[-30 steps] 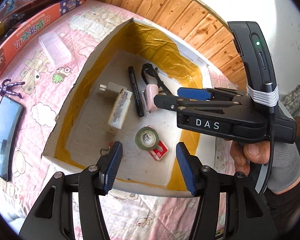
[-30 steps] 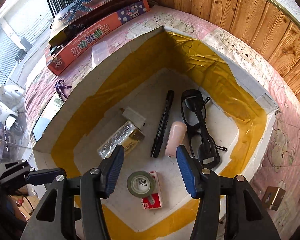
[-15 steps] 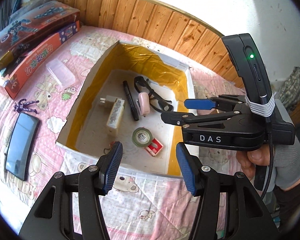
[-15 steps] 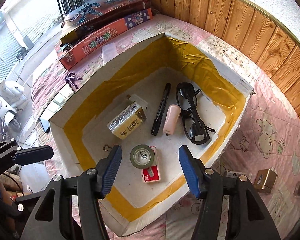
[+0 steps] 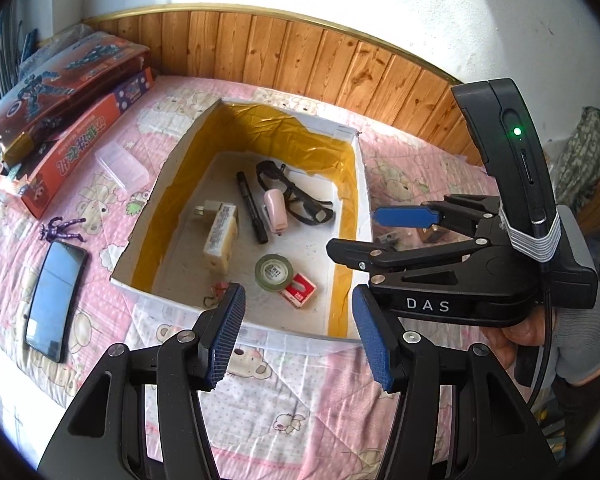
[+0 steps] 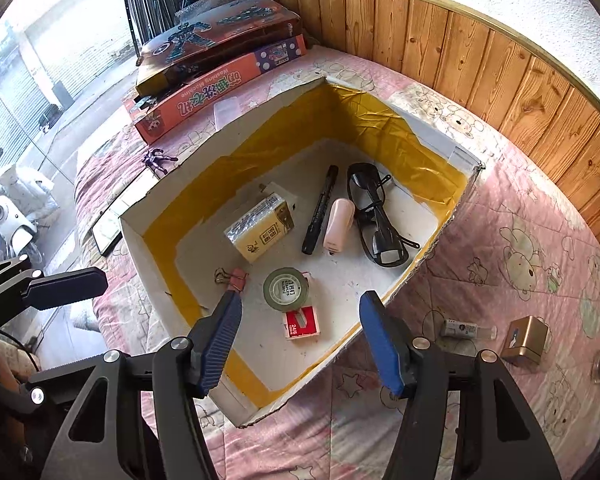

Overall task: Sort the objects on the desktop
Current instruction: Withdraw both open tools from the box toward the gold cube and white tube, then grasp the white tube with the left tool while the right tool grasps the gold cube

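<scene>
A white box with yellow-taped walls [image 5: 342, 184] [image 6: 396, 136] lies on the pink quilt. In it are a black marker [image 6: 320, 210], a pink stapler [image 6: 338, 224], dark glasses [image 6: 374, 212], a yellow packet [image 6: 260, 228], a tape roll [image 6: 286, 289], a red staple box [image 6: 302, 322] and a binder clip [image 6: 236, 276]. My left gripper [image 5: 298, 336] is open and empty, above the box's near edge. My right gripper [image 6: 300, 344] is open and empty, above the box's near corner; it also shows in the left wrist view [image 5: 380, 236].
Outside the box lie a phone [image 5: 54, 294], a purple toy figure [image 5: 62, 229], a clear plastic case [image 5: 120, 162], two stacked toy boxes [image 5: 72, 108], a gold box [image 6: 526, 340] and a small tube [image 6: 466, 329]. A wooden panel wall [image 5: 300, 60] runs behind.
Both grippers have pulled back and up from the box, so the whole box and more quilt now show. Both stay open and empty. The objects have not moved.
</scene>
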`<move>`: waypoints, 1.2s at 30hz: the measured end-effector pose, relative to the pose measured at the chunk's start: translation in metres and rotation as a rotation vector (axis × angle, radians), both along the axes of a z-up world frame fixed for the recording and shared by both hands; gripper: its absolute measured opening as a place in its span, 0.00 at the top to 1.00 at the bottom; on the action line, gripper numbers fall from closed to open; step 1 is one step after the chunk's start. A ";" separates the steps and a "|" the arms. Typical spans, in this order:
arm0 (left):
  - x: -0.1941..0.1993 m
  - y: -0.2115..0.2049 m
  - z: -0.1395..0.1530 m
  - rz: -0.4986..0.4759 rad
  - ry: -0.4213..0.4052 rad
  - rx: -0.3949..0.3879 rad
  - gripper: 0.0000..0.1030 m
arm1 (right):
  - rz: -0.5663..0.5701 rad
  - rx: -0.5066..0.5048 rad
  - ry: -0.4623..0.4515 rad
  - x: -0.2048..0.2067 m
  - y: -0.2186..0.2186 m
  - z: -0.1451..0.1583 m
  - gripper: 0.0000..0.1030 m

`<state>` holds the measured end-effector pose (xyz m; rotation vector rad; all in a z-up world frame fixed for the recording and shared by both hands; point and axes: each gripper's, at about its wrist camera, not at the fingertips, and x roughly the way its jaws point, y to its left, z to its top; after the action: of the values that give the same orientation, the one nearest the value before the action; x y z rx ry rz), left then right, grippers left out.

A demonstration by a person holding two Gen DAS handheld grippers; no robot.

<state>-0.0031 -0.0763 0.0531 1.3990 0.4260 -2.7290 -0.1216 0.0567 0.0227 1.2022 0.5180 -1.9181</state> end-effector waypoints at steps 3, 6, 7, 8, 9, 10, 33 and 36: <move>0.002 0.009 0.000 -0.003 0.026 -0.035 0.43 | 0.013 0.003 0.049 0.009 0.008 0.001 0.36; 0.004 0.022 0.000 -0.018 0.053 -0.083 0.43 | 0.005 -0.006 0.109 0.016 0.022 0.002 0.36; 0.004 0.027 0.001 -0.028 0.065 -0.096 0.43 | -0.004 -0.019 0.126 0.018 0.029 0.002 0.36; 0.004 0.033 0.002 -0.041 0.077 -0.109 0.43 | -0.018 -0.035 0.140 0.019 0.036 0.002 0.36; 0.003 0.039 0.002 -0.055 0.087 -0.120 0.43 | -0.036 -0.052 0.149 0.020 0.045 0.001 0.36; 0.002 0.046 0.002 -0.069 0.094 -0.130 0.43 | -0.059 -0.073 0.157 0.020 0.054 0.000 0.36; -0.143 0.168 -0.092 -0.291 -0.049 -0.098 0.43 | -0.593 -0.225 0.127 -0.086 0.224 -0.074 0.27; -0.164 0.170 -0.113 -0.286 -0.090 -0.075 0.43 | -0.612 -0.177 0.127 -0.116 0.223 -0.092 0.26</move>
<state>-0.1672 0.0933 -0.0595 1.6711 0.1238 -2.8453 -0.2373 0.2792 -0.0694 1.2150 0.0293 -2.5035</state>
